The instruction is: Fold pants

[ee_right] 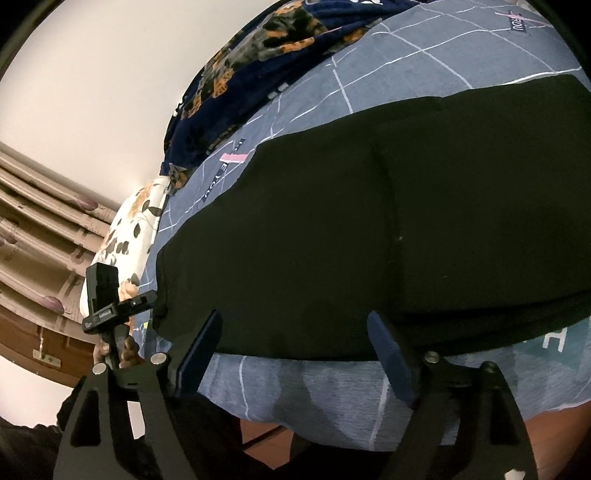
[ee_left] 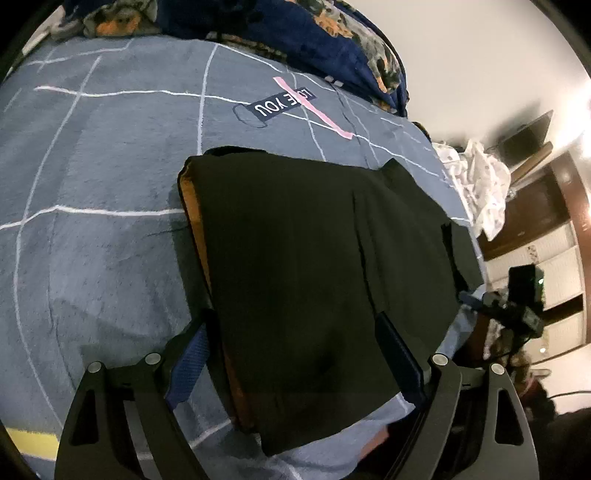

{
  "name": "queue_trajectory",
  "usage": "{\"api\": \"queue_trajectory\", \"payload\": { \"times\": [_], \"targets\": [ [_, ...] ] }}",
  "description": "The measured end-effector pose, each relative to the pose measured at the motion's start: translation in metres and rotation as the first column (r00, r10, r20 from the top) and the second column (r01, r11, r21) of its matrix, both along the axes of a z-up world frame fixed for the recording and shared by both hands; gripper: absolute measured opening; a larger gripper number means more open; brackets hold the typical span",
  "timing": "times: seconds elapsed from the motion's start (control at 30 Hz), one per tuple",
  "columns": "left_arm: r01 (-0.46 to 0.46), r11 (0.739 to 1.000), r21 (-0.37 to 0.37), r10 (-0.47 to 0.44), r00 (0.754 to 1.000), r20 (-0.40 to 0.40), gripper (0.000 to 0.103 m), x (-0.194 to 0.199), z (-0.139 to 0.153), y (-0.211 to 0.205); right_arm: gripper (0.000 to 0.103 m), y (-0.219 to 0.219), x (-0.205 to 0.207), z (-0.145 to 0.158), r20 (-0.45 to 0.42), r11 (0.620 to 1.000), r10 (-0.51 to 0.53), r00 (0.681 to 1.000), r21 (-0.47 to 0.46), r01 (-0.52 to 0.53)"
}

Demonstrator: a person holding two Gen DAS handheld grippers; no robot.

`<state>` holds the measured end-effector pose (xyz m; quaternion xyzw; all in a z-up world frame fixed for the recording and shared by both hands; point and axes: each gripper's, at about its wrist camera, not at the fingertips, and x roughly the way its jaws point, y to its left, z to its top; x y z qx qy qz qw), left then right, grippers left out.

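Black pants [ee_left: 317, 251] lie folded flat on the blue-grey checked bedspread [ee_left: 103, 166], with an orange lining edge along their left side. My left gripper [ee_left: 295, 354] is open, its blue-padded fingers [ee_left: 190, 363] straddling the near end of the pants. In the right wrist view the pants [ee_right: 388, 221] fill the middle. My right gripper [ee_right: 299, 354] is open at their near edge, holding nothing. The right gripper also shows in the left wrist view [ee_left: 517, 306], beyond the pants' right end.
A dark floral blanket [ee_left: 332, 33] is heaped at the far side of the bed. A white patterned cloth [ee_left: 480, 184] lies at the bed's right end. A floral pillow [ee_right: 133, 229] and curtains [ee_right: 40, 229] are at the left. The bed's front edge [ee_right: 332, 424] is close.
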<state>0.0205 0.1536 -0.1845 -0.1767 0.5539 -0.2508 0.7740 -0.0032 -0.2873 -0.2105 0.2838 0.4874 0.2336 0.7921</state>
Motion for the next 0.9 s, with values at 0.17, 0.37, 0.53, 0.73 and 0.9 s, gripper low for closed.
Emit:
{"api": "queue_trajectory", "payload": {
  "times": [0.17,0.37,0.53,0.73,0.9],
  "targets": [
    [0.018,1.000,-0.013,-0.018,1.000,0.018,0.076,0.002,0.000,0.001,0.084,0.000,-0.001,0.001,-0.002,1.000,-0.004,1.000,0.003,0.004],
    [-0.063,0.996,-0.057,0.064,0.998,0.021,0.042,0.000,-0.003,0.010,0.086,0.002,-0.002,0.001,-0.006,1.000,-0.010,1.000,0.004,0.010],
    [-0.065,0.997,-0.032,0.065,0.998,0.004,0.038,0.000,-0.009,0.017,0.087,0.003,0.000,0.001,-0.007,1.000,-0.011,1.000,0.010,0.011],
    [-0.005,0.997,-0.072,0.003,1.000,-0.030,0.058,0.008,-0.008,0.009,0.090,0.004,0.001,0.000,-0.005,1.000,-0.012,1.000,0.010,0.012],
    [-0.029,0.994,-0.103,0.026,0.999,-0.030,0.066,0.013,-0.006,0.001,0.092,0.007,0.002,0.000,-0.002,1.000,-0.012,1.000,0.008,0.012]
  ]
}}
